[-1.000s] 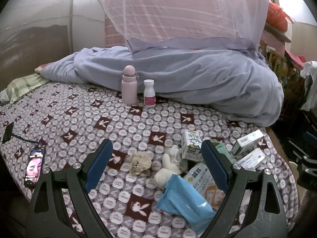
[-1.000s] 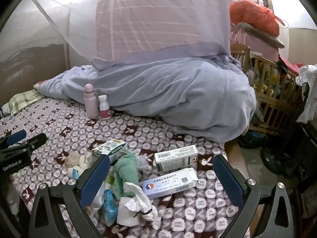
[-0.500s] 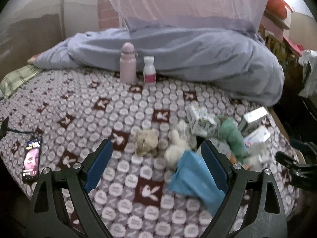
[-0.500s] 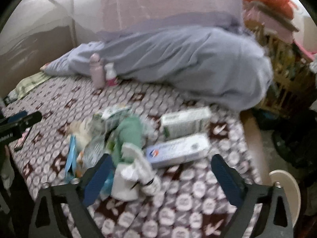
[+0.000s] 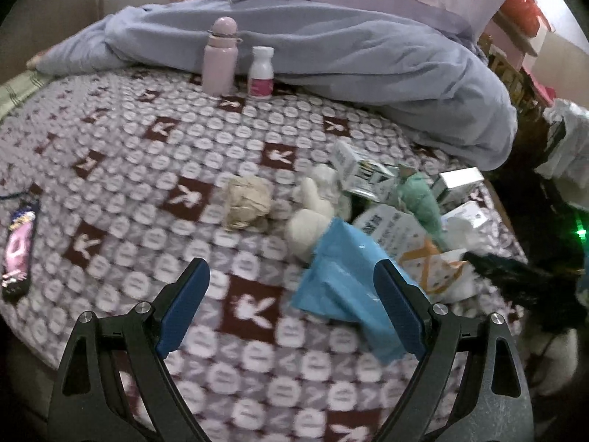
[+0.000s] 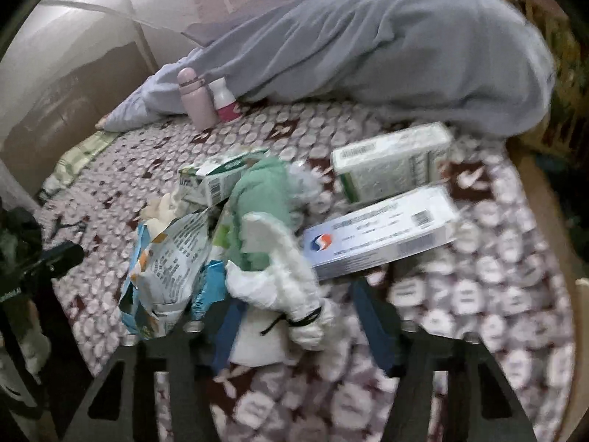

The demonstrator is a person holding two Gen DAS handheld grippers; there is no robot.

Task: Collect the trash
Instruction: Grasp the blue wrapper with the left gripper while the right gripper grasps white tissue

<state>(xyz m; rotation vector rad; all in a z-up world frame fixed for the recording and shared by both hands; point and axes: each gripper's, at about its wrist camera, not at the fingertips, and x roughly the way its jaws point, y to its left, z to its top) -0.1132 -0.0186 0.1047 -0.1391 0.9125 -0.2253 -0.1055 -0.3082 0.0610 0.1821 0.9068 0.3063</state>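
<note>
Bed: I see a rounded mattress with a bedsheet (image 5: 121,169) of soft fabric, printed in white ovals and dark red rabbit squares.
Duvet: a rumpled grey-blue duvet (image 5: 368,73) is heaped along the far side of the bed.
Trash pile: it lies on the bedsheet near the bed's right edge: flat cardboard boxes (image 6: 383,235), a crinkled printed bag (image 6: 165,261), a green cloth wad (image 6: 261,199), a smooth blue packet (image 5: 338,280) and a crumpled beige paper ball (image 5: 246,202).
Right gripper (image 6: 302,326): my jaws have just been closing and now stand part-way in, either side of a white crumpled bundle (image 6: 279,283) at the near end of the pile. I cannot tell through the blur whether the pads press on it.
Left gripper (image 5: 291,309): my jaws are spread wide and hold nothing; the right finger overlaps the blue packet in view.
Bottles: a pink cylindrical flask (image 5: 220,60) and a small white bottle (image 5: 261,72) stand upright, side by side against the duvet.
Phone: a lit phone (image 5: 18,250) lies flat near the bed's left edge.
</note>
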